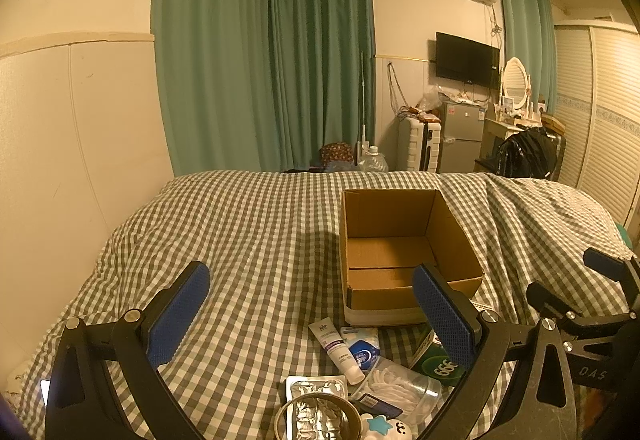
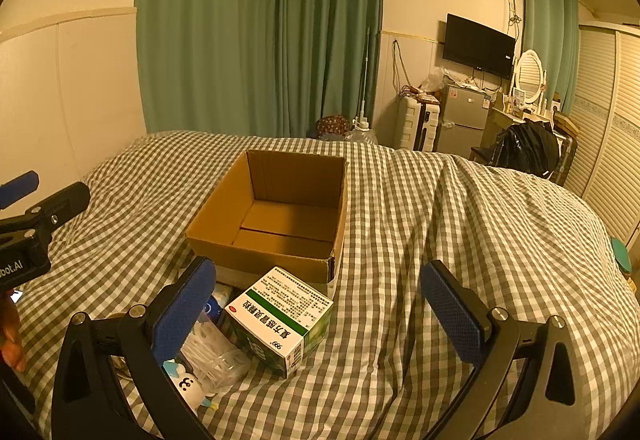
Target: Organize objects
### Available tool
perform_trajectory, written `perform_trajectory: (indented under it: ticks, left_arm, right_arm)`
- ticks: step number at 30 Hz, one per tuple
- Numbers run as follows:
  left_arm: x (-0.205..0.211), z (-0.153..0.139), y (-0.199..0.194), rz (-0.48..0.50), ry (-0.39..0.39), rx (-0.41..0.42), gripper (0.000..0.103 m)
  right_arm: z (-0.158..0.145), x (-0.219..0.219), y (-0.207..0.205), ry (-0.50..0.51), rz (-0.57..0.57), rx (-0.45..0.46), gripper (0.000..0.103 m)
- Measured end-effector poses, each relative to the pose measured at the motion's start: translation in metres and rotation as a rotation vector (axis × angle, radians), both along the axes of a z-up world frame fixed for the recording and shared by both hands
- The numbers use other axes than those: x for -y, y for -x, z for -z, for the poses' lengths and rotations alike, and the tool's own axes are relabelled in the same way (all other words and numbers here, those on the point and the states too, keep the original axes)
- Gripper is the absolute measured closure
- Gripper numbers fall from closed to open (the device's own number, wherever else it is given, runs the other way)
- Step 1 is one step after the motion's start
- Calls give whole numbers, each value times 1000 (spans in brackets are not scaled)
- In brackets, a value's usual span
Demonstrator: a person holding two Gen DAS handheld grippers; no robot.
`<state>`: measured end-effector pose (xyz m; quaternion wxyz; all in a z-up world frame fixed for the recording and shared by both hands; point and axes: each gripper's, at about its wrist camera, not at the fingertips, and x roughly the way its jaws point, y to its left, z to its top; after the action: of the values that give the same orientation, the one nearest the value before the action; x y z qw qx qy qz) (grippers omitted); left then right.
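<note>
Medicine box point(image 2: 280, 320), a light, stiff green-and-white carton, lies on the checked bedspread point(image 2: 440, 220) just in front of the empty cardboard box point(image 2: 276, 207), best pinched across its flat sides by the right gripper point(image 2: 316, 316), spread wide and empty like the left gripper point(image 1: 312, 316).

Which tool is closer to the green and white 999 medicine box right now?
Right. The right tool is open with the medicine box lying between its fingers. The left tool, also open, sits over the tube and other items, with the box beside its right finger.
</note>
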<state>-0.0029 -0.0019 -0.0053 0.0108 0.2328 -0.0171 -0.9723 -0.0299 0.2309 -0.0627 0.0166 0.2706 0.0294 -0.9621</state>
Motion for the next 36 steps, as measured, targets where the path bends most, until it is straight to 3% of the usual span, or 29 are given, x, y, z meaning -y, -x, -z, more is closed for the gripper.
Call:
perform_trajectory:
  ticks: [10,17,29,36]
  left_arm:
    - [7,-8,-16,-13,-11,-6,0]
    - [12,5,-18,-36,20,48,0]
    - [17,95,3,-50,71,296,0]
    - [14,127,0,-23,106,401,0]
  right_arm:
    - [-10,1,-8,-4,-30,6,0]
    - [-4,2,-9,-19,-41,28,0]
    - [48,0,12,-45,-40,154,0]
    - [68,1,17,-47,-61,213,0]
